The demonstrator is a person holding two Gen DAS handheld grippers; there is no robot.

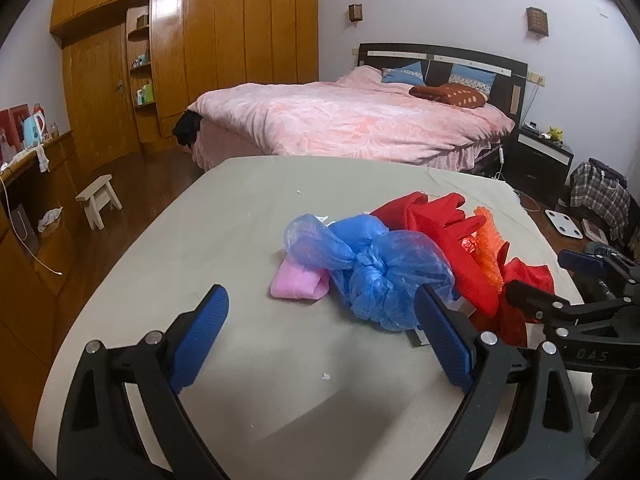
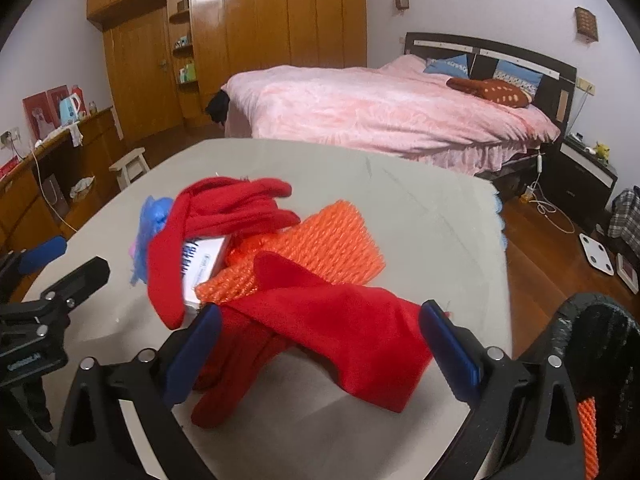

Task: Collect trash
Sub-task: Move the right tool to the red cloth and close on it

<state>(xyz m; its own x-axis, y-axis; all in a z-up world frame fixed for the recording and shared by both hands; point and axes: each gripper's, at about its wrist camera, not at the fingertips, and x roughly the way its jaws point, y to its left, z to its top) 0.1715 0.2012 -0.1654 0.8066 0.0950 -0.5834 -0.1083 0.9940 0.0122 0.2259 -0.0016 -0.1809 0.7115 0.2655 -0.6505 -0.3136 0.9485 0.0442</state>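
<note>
A pile lies on the grey table (image 1: 200,240). In the left wrist view a knotted blue plastic bag (image 1: 376,268) and a pink folded pad (image 1: 298,284) lie just ahead of my open left gripper (image 1: 320,312). Red gloves (image 1: 448,224) and orange foam netting (image 1: 490,240) lie behind. In the right wrist view my right gripper (image 2: 320,324) is open, its jaws on either side of a red glove (image 2: 352,324). Orange netting (image 2: 320,248), a white box (image 2: 208,268) and another red glove (image 2: 224,208) lie beyond. The blue bag (image 2: 154,212) peeks out at left.
A black bin bag (image 2: 600,360) with orange netting inside sits at lower right. A pink bed (image 1: 352,120), dark nightstand (image 1: 540,160), wooden wardrobe (image 1: 224,40), small stool (image 1: 98,196) and a scale (image 1: 564,222) on the floor surround the table. Small scraps (image 1: 326,376) dot the table.
</note>
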